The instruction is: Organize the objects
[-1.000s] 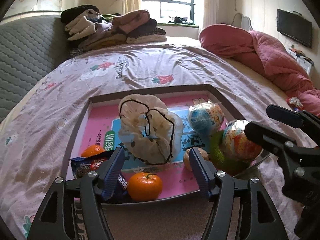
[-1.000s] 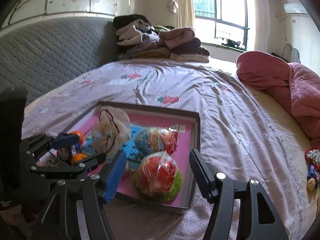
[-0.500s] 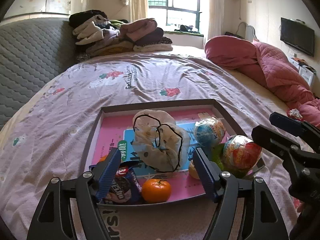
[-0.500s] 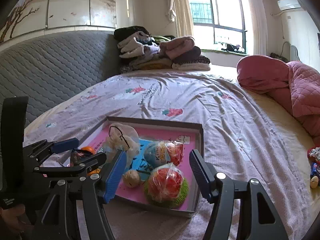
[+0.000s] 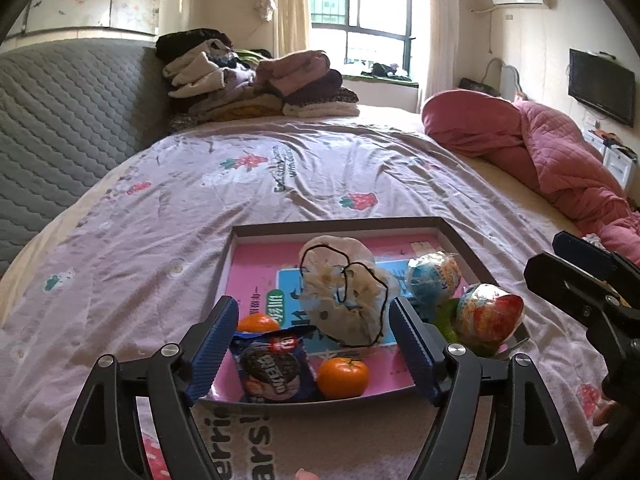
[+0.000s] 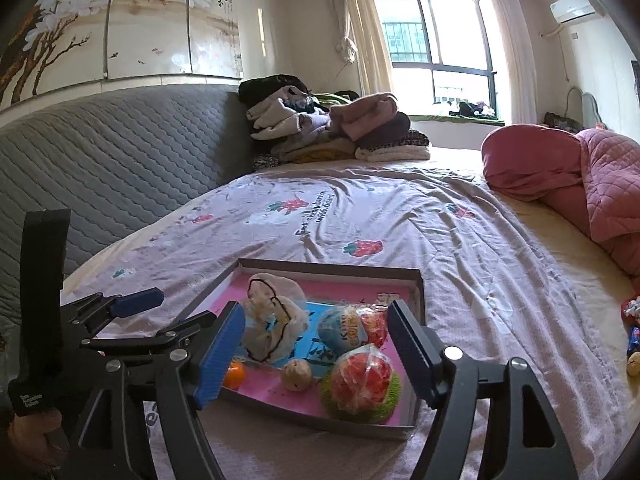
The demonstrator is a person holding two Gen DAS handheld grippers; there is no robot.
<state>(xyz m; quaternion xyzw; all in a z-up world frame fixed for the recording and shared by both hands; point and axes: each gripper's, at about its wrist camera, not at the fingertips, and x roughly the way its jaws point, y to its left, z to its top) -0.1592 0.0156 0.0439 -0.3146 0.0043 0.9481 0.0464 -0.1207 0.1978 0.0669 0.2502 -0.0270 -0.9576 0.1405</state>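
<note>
While the shallow tray (image 5: pixel 460 236) lies on the bed (image 5: pixel 280 184), it holds a cookie packet (image 5: pixel 274 370) and a mandarin (image 5: pixel 343 376) at its near edge, a crumpled bag (image 5: pixel 346 296) mid-tray, and two wrapped toy eggs (image 6: pixel 362 374) on its right. Both claws, left (image 5: pixel 320 350) and right (image 6: pixel 316 354), hover just before the tray, spread wide, gripping nothing.

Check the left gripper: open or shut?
Open. The left gripper has its blue fingers spread wide with nothing between them, framing the cookie packet in the tray.
</note>
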